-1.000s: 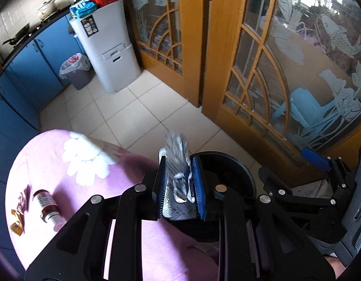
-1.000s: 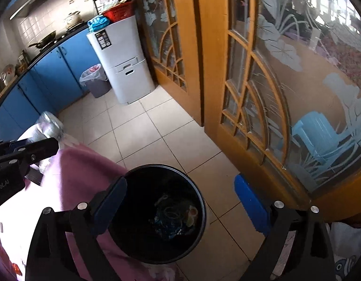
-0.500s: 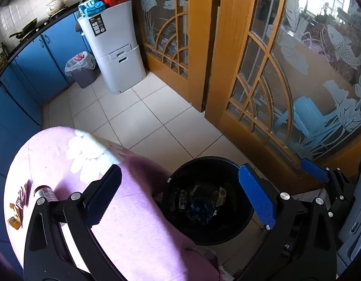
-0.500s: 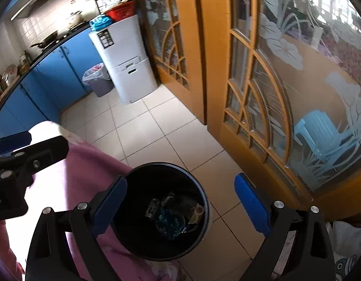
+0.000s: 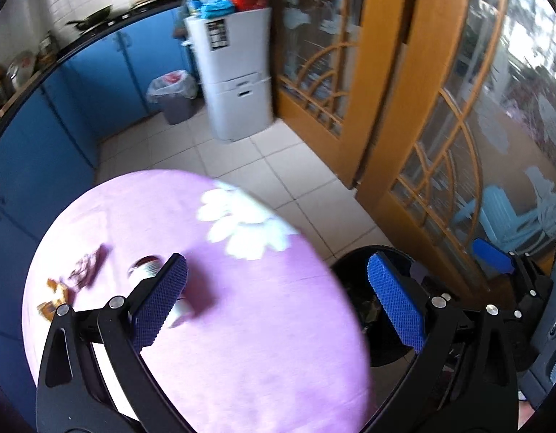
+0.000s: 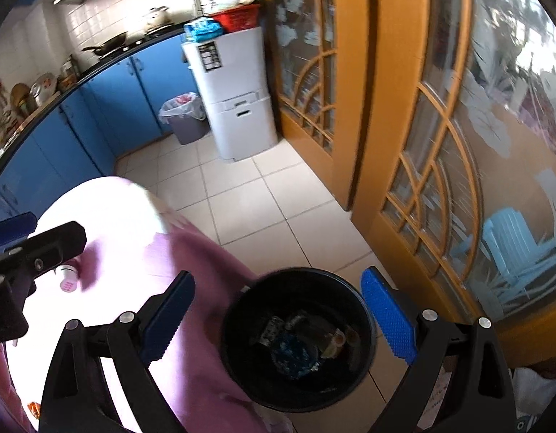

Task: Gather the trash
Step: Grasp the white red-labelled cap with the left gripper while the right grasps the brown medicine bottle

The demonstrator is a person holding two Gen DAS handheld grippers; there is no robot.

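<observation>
Count: 1 bottle [image 5: 153, 270], 3 wrappers [image 5: 86, 270] near table [image 5: 260, 324] left edge, 1 black bin [image 6: 299, 339], 1 grey bin [image 5: 175, 101], 2 grippers [image 5: 278, 310].

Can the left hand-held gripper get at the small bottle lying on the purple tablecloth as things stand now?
Probably yes. The left hand-held gripper is open and empty, and the small bottle lies just beside its left finger on the purple tablecloth, with only wrappers nearby.

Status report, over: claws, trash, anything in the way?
Both claws, left and right, open, empty. Small bottle and wrappers on table. Black bin unobstructed.
</observation>
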